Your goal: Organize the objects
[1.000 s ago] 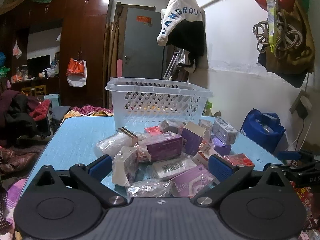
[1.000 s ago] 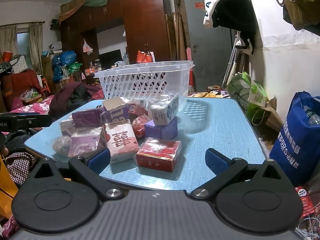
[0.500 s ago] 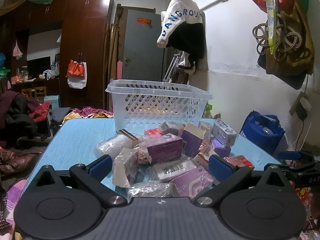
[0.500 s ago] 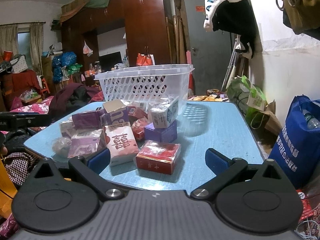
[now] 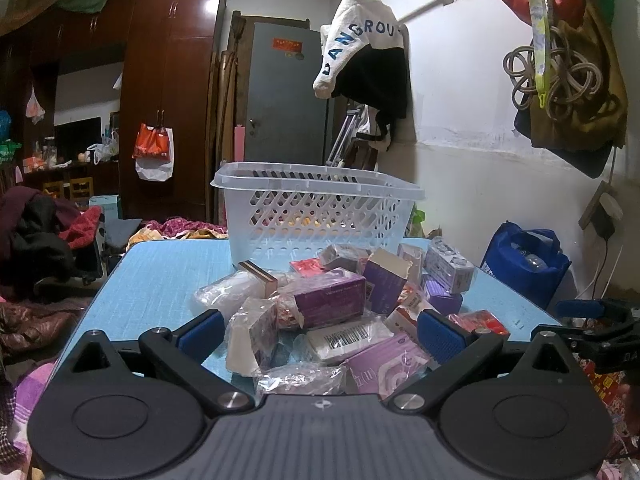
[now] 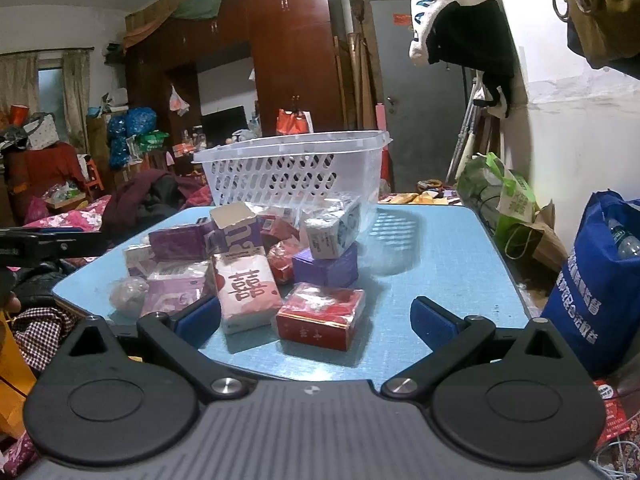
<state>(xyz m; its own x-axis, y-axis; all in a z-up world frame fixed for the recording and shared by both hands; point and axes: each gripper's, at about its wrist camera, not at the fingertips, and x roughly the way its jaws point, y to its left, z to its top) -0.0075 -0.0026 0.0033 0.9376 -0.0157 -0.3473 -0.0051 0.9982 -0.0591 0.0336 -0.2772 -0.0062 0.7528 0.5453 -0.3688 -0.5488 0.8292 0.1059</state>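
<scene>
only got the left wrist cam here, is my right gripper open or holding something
observer: the right gripper is wide open, gripping nothing
operator: ok whats closest in front of it
observer: a red rectangular film-wrapped box, lying flat on the blue table just ahead of the fingertips
operator: anything beside that box
observer: a pink-and-white soft packet with a big red character on top lies close on the box's left, by the left fingertip
</scene>
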